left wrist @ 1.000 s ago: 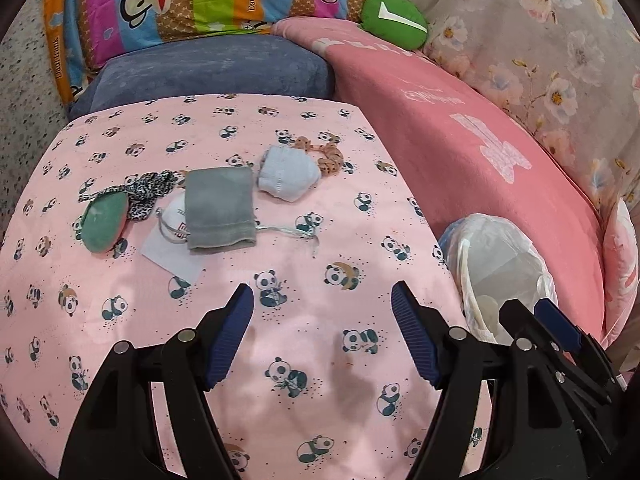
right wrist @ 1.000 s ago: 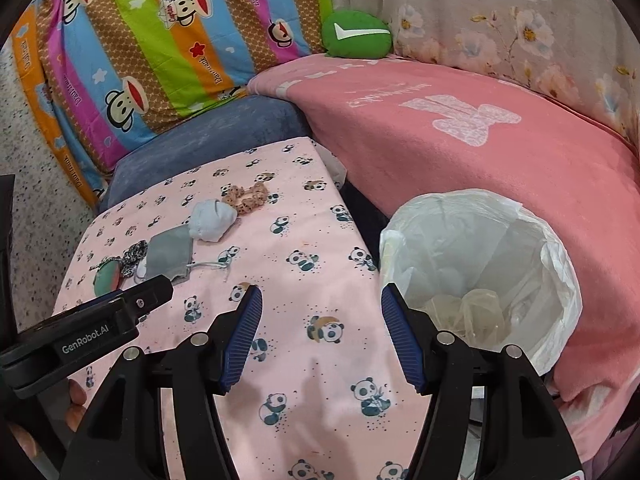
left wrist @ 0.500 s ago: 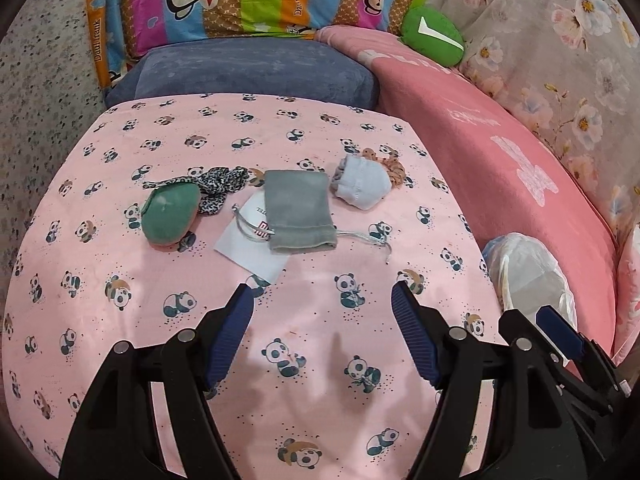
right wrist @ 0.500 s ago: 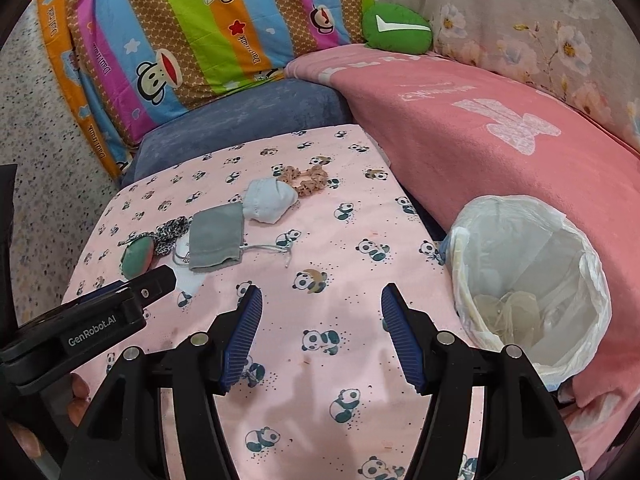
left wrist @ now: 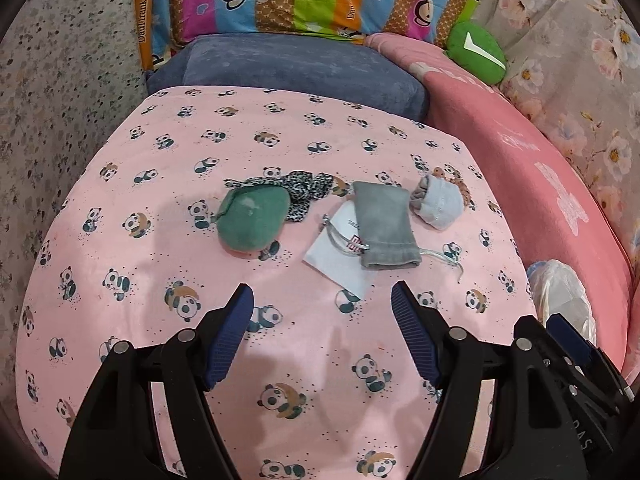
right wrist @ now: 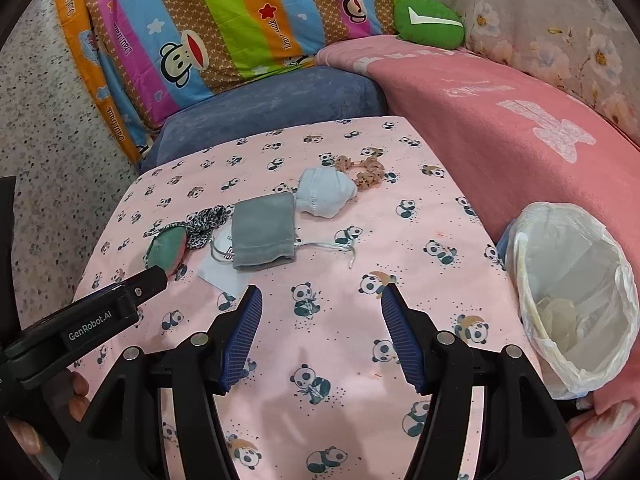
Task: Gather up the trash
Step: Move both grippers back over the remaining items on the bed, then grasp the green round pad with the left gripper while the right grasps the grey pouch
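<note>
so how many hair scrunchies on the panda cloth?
2. A leopard-print scrunchie lies behind the green pouch, touching it. A tan scrunchie sits at the far end, beside the light blue bundle. More could be hidden under the grey pouch.

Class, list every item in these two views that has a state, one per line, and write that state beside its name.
left gripper: open, empty
right gripper: open, empty
bin bag: mouth open, something pale at the bottom
grey pouch: lying flat, partly on the white card
white card: flat, partly covered
green pouch: lying on the cloth
pale blue bundle: crumpled
leopard scrunchie: bunched
</note>
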A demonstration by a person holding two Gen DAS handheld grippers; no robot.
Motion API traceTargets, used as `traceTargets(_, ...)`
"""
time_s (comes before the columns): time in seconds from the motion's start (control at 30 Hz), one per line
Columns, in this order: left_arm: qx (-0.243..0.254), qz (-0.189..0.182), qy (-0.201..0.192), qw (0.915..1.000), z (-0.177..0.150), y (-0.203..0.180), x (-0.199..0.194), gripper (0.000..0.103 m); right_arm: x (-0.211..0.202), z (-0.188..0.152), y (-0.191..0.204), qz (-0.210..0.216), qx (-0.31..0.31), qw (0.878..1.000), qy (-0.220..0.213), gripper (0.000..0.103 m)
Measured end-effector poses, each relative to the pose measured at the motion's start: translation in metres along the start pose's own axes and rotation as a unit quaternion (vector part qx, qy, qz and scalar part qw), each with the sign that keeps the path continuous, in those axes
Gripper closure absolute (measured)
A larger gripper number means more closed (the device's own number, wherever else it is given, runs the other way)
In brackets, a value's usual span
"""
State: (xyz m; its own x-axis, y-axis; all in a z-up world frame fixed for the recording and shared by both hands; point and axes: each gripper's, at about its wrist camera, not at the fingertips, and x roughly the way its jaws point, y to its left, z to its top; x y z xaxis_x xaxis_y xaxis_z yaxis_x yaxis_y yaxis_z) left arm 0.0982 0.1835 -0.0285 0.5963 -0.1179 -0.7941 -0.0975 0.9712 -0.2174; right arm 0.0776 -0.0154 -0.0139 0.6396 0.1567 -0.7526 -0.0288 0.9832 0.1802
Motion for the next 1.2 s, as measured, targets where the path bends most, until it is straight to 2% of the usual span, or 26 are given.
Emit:
traceTargets(0.37, -0.059, 0.026, 0.016, 0.9978, 0.014, 0.066, 0.020, 0.035, 0.042, 0.008, 0.034, 0.035, -0.004, 0.999, 0.032, 0.043)
traceTargets(0.57, -0.074, 0.011, 0.028, 0.9969, 0.023, 0.082, 0.036, 0.035, 0.070, 0.015, 0.051, 0.060, -0.002, 0.997, 0.051, 0.044)
traceTargets(0.8, -0.085, -0.022, 0.046, 0.9951, 0.039, 0.079, 0.065, 0.035, 0.099, 0.027, 0.059, 0.059, 0.005, 0.997, 0.055, 0.045)
traceTargets(0.87, -0.087, -0.033, 0.052, 0.9944, 0.041, 0.076, 0.075, 0.029, 0.106, 0.030, 0.058, 0.057, 0.007, 0.997, 0.054, 0.045)
traceTargets(0.9, -0.090, -0.031, 0.054, 0.9940, 0.042, 0.076, 0.080, 0.020, 0.111, 0.032, 0.059, 0.053, 0.007, 0.997, 0.053, 0.045)
traceTargets(1.03, -0.093, -0.032, 0.056, 0.9935, 0.046, 0.076, 0.093, 0.019, 0.128, 0.035, 0.059, 0.043, 0.007, 0.997, 0.058, 0.044)
traceTargets(1.1, -0.093, -0.036, 0.060, 0.9932, 0.047, 0.077, 0.099, 0.021, 0.137, 0.035, 0.057, 0.041, 0.010, 0.997, 0.066, 0.044)
traceTargets(1.17, -0.091, -0.046, 0.067, 0.9925, 0.046, 0.077, 0.104, 0.042, 0.147, 0.031, 0.054, 0.040, 0.015, 0.996, 0.076, 0.044)
traceTargets(1.2, -0.089, -0.050, 0.071, 0.9923, 0.046, 0.077, 0.106, 0.046, 0.149, 0.029, 0.054, 0.041, 0.013, 0.996, 0.075, 0.044)
